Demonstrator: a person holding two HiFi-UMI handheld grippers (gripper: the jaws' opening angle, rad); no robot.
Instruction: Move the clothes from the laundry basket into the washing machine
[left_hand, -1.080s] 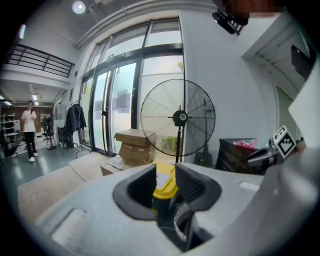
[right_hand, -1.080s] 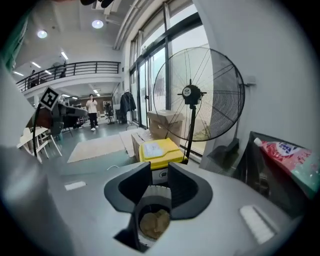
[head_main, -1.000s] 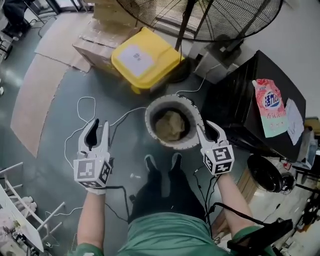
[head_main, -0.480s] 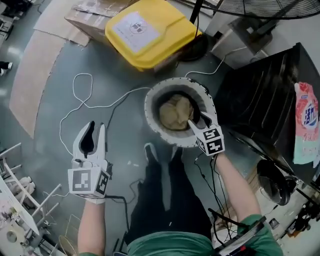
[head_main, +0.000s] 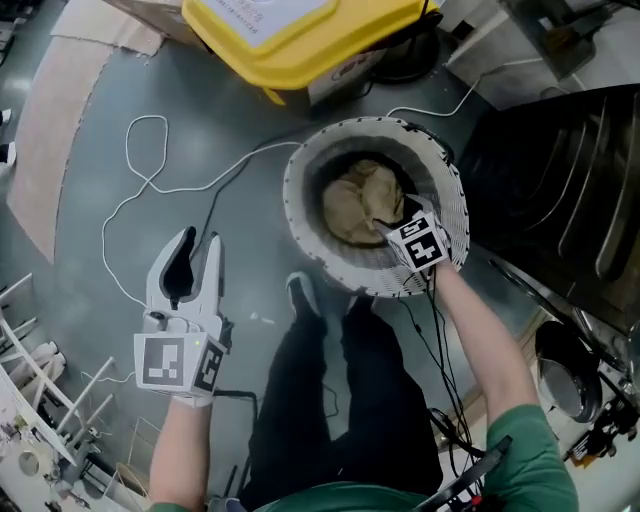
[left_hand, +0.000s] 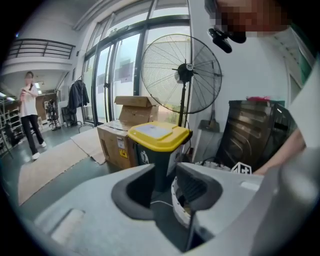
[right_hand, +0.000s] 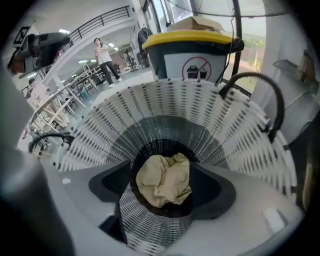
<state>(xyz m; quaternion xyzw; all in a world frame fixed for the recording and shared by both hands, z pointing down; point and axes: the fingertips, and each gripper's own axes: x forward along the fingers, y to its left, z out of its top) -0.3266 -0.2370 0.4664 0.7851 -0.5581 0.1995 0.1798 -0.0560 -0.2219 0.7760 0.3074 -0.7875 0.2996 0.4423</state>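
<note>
Laundry basket (head_main: 300, 160) — reaching in with right gripper (head_main: 400, 215).
Opening its jaws above beige cloth (head_main: 355, 205), nothing gripped; holding left gripper (head_main: 193, 255) outside — jaws apart, empty.

A: Laundry basket (head_main: 452, 200)?
B: White plastic lattice, matt.
A: Cloth (head_main: 360, 200) inside it?
B: Beige fabric, soft, crumpled.
A: Bin lid (head_main: 300, 40)?
B: Yellow plastic, smooth, slightly glossy.
A: Floor (head_main: 240, 100)?
B: Grey, smooth, faint sheen.
A: Box (left_hand: 117, 145)?
B: Brown cardboard, matt.

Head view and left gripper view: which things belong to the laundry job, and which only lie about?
For the job:
laundry basket
beige garment inside it

Lying about:
yellow-lidded bin
cardboard sheet on the floor
cardboard boxes
standing fan
</note>
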